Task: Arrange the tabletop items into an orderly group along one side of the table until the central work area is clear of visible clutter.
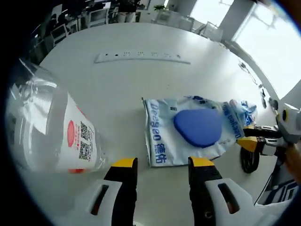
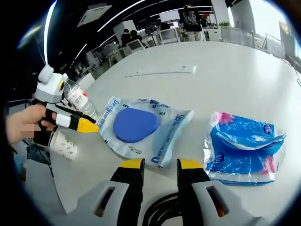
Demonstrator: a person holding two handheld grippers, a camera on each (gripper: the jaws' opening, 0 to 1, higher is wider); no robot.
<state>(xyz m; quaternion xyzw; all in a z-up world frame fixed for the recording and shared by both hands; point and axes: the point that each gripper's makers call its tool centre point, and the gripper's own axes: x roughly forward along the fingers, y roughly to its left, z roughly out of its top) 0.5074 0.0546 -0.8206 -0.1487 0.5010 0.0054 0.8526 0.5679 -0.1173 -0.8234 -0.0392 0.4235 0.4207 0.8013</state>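
Observation:
A white-and-blue wipes packet (image 1: 188, 129) with a blue oval lid lies flat on the white table (image 1: 141, 89). My left gripper (image 1: 162, 162) stands open just short of the packet's near edge, nothing between its jaws. A clear plastic bottle (image 1: 51, 132) with a white and red label lies to its left. In the right gripper view the same packet (image 2: 141, 127) lies ahead of my open, empty right gripper (image 2: 161, 164). A blue tissue pack (image 2: 244, 146) lies to the right. The left gripper (image 2: 87, 123), held by a hand, points at the packet from the left, and the right gripper (image 1: 249, 135) reaches in at the packet's right end.
A long white power strip (image 1: 141, 57) lies across the far table. A paper cup (image 2: 63, 146) stands near the table edge by the bottle (image 2: 80, 99). A black cable loop (image 1: 249, 160) lies under the right gripper. Chairs and desks stand beyond the table.

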